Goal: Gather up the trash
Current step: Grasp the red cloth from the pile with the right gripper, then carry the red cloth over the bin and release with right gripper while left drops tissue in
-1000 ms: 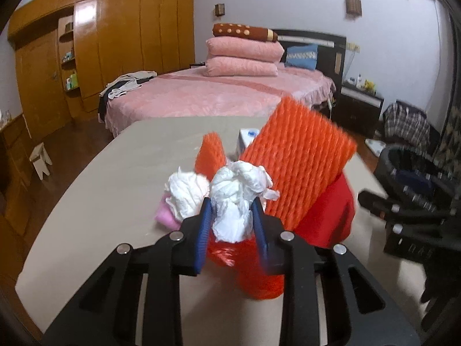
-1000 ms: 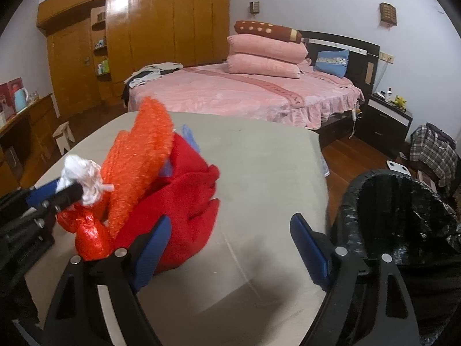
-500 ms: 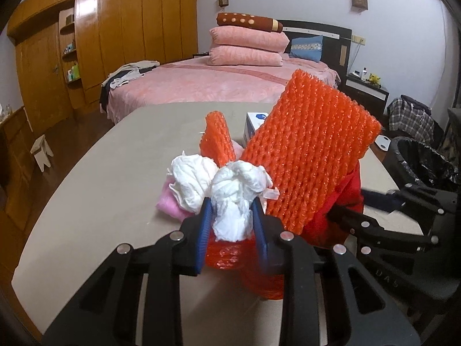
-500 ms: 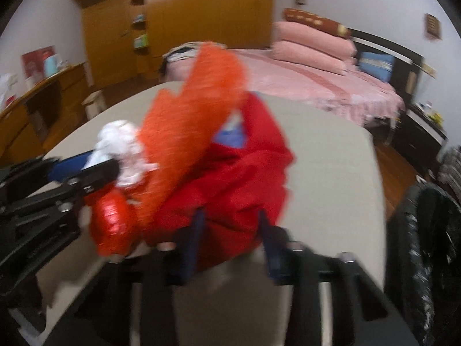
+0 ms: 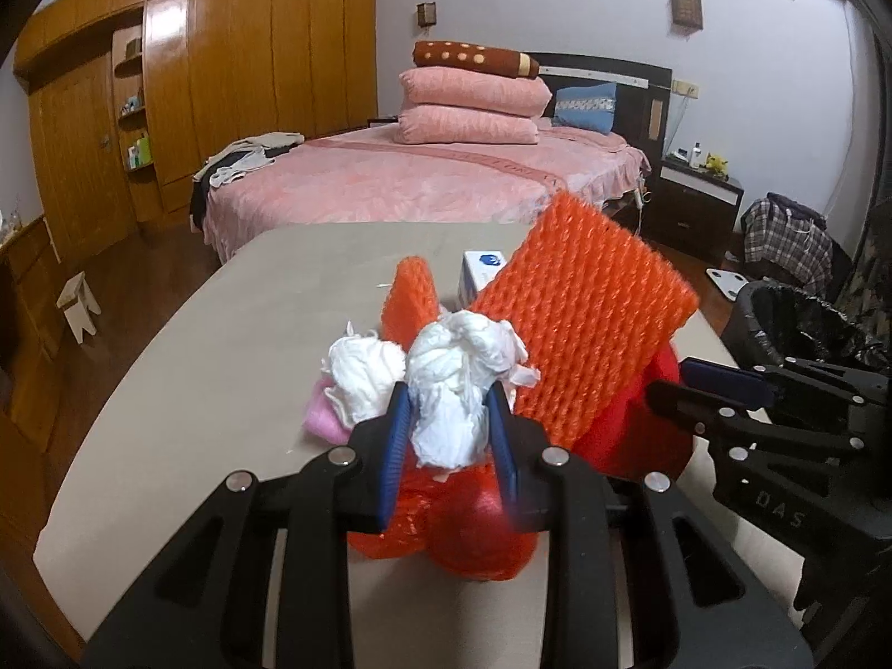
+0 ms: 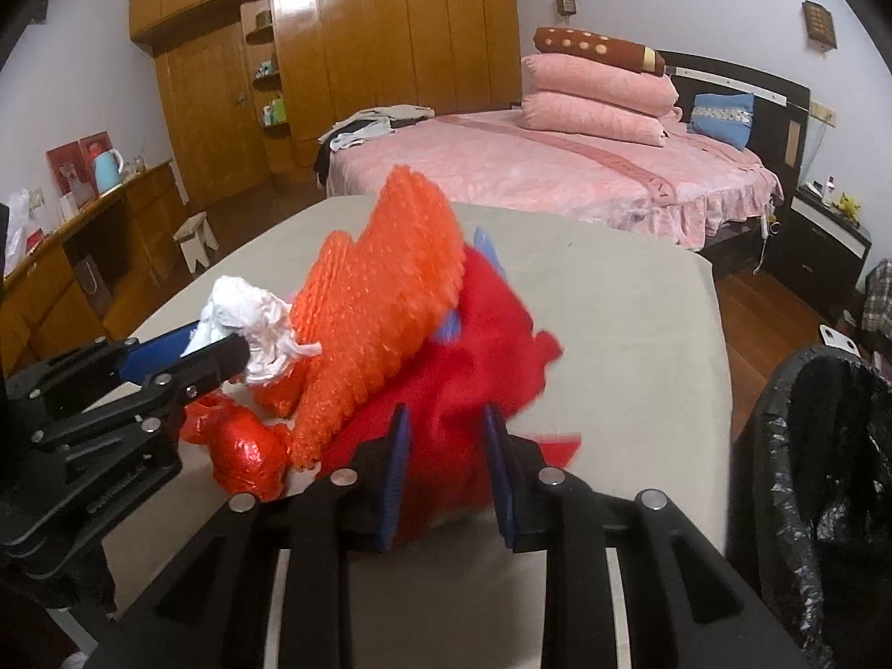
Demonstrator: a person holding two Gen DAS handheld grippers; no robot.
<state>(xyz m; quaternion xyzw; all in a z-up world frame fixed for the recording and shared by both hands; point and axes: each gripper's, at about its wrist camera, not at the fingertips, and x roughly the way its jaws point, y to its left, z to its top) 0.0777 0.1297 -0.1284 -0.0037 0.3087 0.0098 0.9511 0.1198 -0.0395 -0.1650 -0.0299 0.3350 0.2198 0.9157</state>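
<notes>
A heap of trash lies on the grey table (image 5: 212, 368): white crumpled tissue (image 5: 457, 390), a second tissue ball (image 5: 362, 373), orange foam netting (image 5: 585, 329), a red crinkled bag (image 5: 463, 535), a red cloth-like bag (image 6: 446, 390) and a pink scrap (image 5: 323, 423). My left gripper (image 5: 449, 440) is shut on the white tissue; it also shows in the right wrist view (image 6: 184, 362). My right gripper (image 6: 446, 468) is shut on the red cloth-like bag at the heap's right side.
A bin with a black liner (image 6: 819, 474) stands off the table's right edge, also in the left wrist view (image 5: 808, 329). A small white and blue box (image 5: 479, 273) sits behind the heap. A pink bed (image 5: 423, 184) lies beyond the table.
My right gripper has moved left from open beside the heap and closed on the red cloth-like bag. My left gripper has kept its hold on the white tissue.
</notes>
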